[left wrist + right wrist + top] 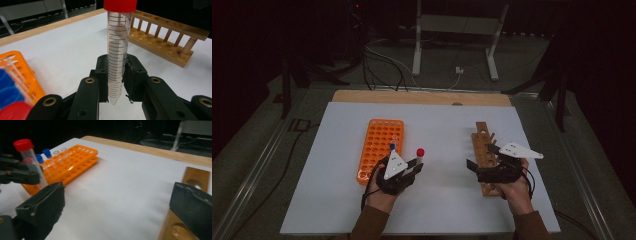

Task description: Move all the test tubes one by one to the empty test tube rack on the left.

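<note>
A clear graduated tube with a red cap (117,50) stands upright between the jaws of my left gripper (115,75), which is shut on its lower part. In the high view this gripper (416,167) sits just right of the orange rack (379,145), and the tube's cap (420,152) pokes up above it. My right gripper (481,157) hangs over the near end of the wooden rack (483,145), open with nothing between its fingers. The right gripper view shows its wide-apart jaws, the wooden rack (195,177) at right and the held tube (31,162) at far left.
The orange rack (72,162) holds blue-capped tubes (46,152) at its near end. Both racks rest on a white board (447,130) with a wooden strip along its far edge. Cables and a metal stand lie on the floor beyond.
</note>
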